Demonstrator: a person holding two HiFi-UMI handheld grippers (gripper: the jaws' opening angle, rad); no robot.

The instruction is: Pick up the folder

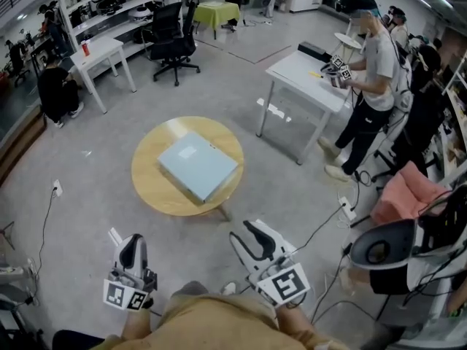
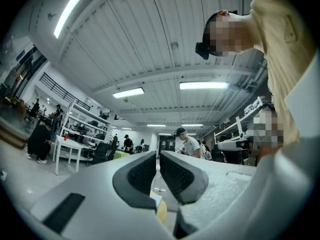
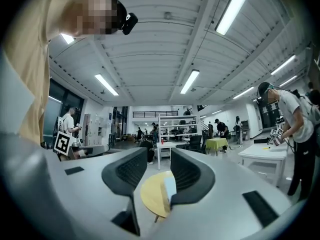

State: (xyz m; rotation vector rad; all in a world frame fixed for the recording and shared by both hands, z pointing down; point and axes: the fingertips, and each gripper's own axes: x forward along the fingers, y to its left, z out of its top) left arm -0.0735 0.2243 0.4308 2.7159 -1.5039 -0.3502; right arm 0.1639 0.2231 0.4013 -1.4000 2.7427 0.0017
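A light blue folder [image 1: 198,166] lies flat on a round wooden table [image 1: 153,188] in the middle of the floor, some way ahead of both grippers. My left gripper [image 1: 122,242] is held low at the bottom left, its jaws nearly together with nothing between them [image 2: 157,159]. My right gripper [image 1: 244,233] is at the bottom centre, jaws apart and empty [image 3: 159,156]. In the right gripper view the table [image 3: 150,196] and the folder's edge [image 3: 170,186] show far off between the jaws. Neither gripper touches the folder.
A white table [image 1: 306,75] stands at the back right with a person [image 1: 372,79] beside it holding grippers. An office chair [image 1: 175,39] and a white desk [image 1: 98,49] are at the back left. Cables and a power strip [image 1: 346,208] lie on the floor to the right.
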